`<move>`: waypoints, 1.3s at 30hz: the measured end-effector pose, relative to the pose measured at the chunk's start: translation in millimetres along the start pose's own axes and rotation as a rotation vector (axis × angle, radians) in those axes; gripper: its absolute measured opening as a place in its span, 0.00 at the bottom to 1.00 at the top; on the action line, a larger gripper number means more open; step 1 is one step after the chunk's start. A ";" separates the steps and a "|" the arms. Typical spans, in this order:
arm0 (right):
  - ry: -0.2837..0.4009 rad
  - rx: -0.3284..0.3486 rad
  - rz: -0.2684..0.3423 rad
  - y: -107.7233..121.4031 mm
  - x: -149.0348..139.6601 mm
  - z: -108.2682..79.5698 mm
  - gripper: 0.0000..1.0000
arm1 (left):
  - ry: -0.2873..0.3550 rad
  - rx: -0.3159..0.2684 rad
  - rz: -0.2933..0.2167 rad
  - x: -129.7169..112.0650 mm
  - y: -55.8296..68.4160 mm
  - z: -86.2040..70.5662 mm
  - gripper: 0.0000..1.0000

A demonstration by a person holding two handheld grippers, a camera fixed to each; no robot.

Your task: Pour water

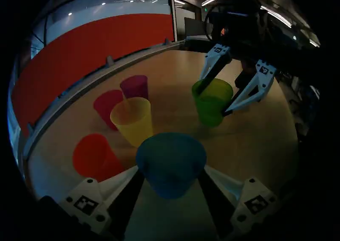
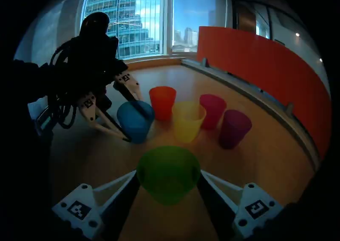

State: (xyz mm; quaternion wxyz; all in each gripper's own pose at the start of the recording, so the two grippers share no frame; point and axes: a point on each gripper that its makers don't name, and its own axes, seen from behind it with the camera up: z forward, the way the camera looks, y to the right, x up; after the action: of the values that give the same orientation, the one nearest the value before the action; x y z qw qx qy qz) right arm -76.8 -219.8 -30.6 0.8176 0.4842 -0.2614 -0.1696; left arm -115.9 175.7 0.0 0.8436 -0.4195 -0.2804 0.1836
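Wooden tabletop (image 1: 255, 143) before a red wall (image 1: 85, 58). Left gripper (image 1: 171, 173), jaws clamped on the blue cup (image 1: 171, 156); right gripper (image 2: 168, 179), jaws clamped on the green cup (image 2: 168, 168). Both cups are grasped and upright; next, probably lift one and tilt it over the other.

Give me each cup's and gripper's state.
Blue plastic cup: upright, gripped.
Green plastic cup: upright, gripped.
Yellow plastic cup: upright, free.
Orange plastic cup: upright, free.
Pink plastic cup: upright, free.
Purple plastic cup: upright, free.
Left hand-held gripper: shut.
Right hand-held gripper: shut.
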 end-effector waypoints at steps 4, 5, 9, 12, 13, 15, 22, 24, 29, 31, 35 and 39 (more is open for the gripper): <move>-0.002 -0.001 0.002 -0.6 -1.9 1.1 0.90 | -0.002 -0.002 -0.007 -3.8 0.9 -0.1 0.82; -0.002 -0.001 0.002 -0.6 -2.2 1.3 0.90 | -0.002 -0.001 -0.008 -4.6 0.9 -0.2 0.82; -0.006 -0.003 0.001 -0.4 -3.6 3.0 0.89 | -0.005 -0.004 -0.015 -6.9 1.6 -1.0 0.82; -0.009 -0.005 0.001 -0.8 -5.2 3.9 0.90 | -0.011 -0.003 -0.013 -9.1 1.0 -1.8 0.82; -0.010 -0.005 0.001 -1.0 -6.0 4.0 0.90 | -0.012 -0.001 -0.011 -9.7 0.5 -2.0 0.82; -0.012 -0.008 0.000 -1.3 -8.1 4.3 0.90 | -0.014 0.001 -0.012 -10.8 -0.1 -2.4 0.82; -0.011 -0.016 -0.003 -3.7 -12.1 4.2 0.90 | -0.015 0.002 -0.027 -12.8 -0.1 -3.0 0.82; -0.011 -0.015 0.001 -4.4 -12.9 3.8 0.90 | -0.019 0.003 -0.029 -14.2 -0.6 -2.7 0.82; -0.012 -0.019 0.005 -4.4 -16.1 1.6 0.90 | -0.037 0.003 -0.028 -19.6 -0.4 -0.8 0.82; -0.012 -0.021 0.005 -4.6 -17.5 0.5 0.90 | -0.040 0.005 -0.024 -20.2 -0.1 -0.2 0.82; -0.010 -0.025 0.012 -4.1 -19.4 -0.6 0.91 | -0.048 0.004 -0.022 -21.6 0.3 0.4 0.82; -0.011 -0.031 0.015 -2.8 -21.2 -0.5 0.91 | -0.062 0.001 -0.022 -24.4 1.3 0.2 0.82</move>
State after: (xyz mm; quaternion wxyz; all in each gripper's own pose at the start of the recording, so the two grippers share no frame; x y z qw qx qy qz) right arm -93.7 -209.5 -38.9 0.8249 0.4685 -0.2668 -0.1699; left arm -135.0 163.3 -8.8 0.8367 -0.4099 -0.3111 0.1874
